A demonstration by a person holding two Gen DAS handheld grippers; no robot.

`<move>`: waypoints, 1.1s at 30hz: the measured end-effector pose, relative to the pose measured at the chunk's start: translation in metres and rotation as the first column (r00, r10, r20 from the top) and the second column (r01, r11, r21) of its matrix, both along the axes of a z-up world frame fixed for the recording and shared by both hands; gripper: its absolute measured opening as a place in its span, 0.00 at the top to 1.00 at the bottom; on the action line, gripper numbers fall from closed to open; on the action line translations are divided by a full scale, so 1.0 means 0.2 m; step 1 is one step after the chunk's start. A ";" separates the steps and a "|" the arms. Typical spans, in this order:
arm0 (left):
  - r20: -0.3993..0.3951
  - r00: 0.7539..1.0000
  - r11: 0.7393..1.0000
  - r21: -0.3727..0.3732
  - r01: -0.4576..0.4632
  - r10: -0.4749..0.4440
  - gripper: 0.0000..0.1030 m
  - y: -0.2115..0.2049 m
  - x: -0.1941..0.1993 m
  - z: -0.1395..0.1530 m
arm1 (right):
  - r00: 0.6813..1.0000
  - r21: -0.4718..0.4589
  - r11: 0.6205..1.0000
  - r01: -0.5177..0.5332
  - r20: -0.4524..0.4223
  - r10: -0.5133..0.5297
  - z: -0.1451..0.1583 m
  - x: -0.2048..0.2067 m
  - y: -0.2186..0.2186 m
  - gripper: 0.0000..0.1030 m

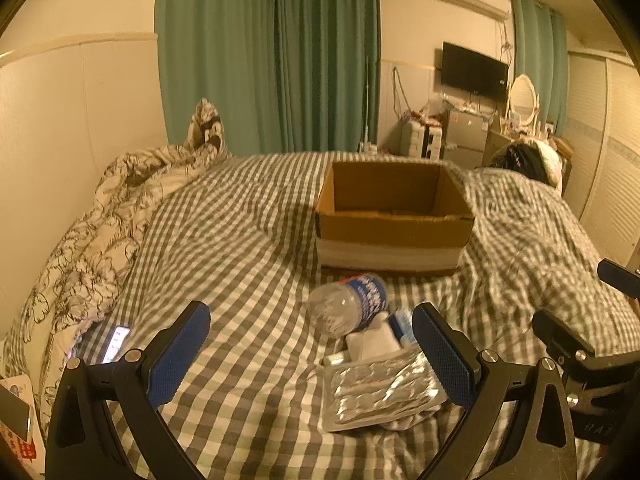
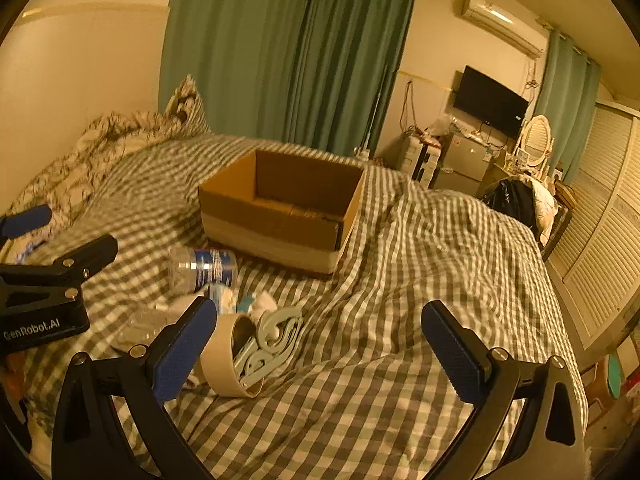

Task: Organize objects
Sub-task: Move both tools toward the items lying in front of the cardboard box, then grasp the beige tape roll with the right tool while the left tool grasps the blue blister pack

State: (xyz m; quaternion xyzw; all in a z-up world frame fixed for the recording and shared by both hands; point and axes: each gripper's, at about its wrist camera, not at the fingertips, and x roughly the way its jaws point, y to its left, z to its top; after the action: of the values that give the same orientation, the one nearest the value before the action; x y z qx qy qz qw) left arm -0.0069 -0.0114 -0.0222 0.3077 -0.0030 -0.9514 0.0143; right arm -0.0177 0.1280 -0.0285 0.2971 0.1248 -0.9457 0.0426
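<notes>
An open cardboard box (image 1: 394,226) (image 2: 280,220) stands on the checked bed. In front of it lies a pile: a plastic water bottle (image 1: 350,306) (image 2: 202,266) on its side, a silver blister pack (image 1: 380,390), a small white item (image 1: 372,340), a roll of beige tape (image 2: 226,354) and a pale green plastic piece (image 2: 270,344). My left gripper (image 1: 312,360) is open and empty, low over the bed, with the pile by its right finger. My right gripper (image 2: 320,354) is open and empty, with the tape roll by its left finger.
A crumpled floral duvet (image 1: 92,240) lies along the left wall. A lit phone (image 1: 116,342) rests on the bed at the left. Green curtains (image 1: 268,56) hang behind the bed. A small fridge (image 1: 466,136), TV and louvred wardrobe doors (image 2: 600,216) stand at the right.
</notes>
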 end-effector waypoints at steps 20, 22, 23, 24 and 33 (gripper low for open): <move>0.138 0.990 1.000 -0.021 0.014 -0.011 0.00 -0.02 -0.10 -0.20 | 0.952 -0.014 0.984 -0.179 0.250 0.177 -0.41 -0.13 -0.17 0.38; 0.137 0.990 1.000 -0.024 0.017 -0.013 0.00 -0.02 -0.09 -0.19 | 0.950 -0.008 0.981 -0.194 0.247 0.189 -0.41 -0.11 -0.18 0.39; 0.135 0.991 0.999 -0.024 -0.021 0.024 0.00 -0.02 -0.09 -0.18 | 0.948 -0.013 0.980 -0.200 0.250 0.197 -0.41 -0.10 -0.18 0.39; 0.134 0.991 0.999 -0.025 -0.022 0.026 0.00 -0.02 -0.09 -0.18 | 0.945 -0.018 0.979 -0.205 0.257 0.203 -0.41 -0.10 -0.19 0.39; 0.149 0.988 0.999 -0.029 -0.035 0.039 0.00 -0.02 -0.07 -0.16 | 0.935 -0.015 0.978 -0.208 0.291 0.204 -0.46 -0.11 -0.20 0.72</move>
State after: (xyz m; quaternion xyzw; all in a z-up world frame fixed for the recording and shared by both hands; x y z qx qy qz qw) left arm -0.0200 -0.0156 -0.0539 0.3778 -0.0110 -0.9251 0.0359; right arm -0.0400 0.0870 -0.1203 0.4186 0.1552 -0.8809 0.1570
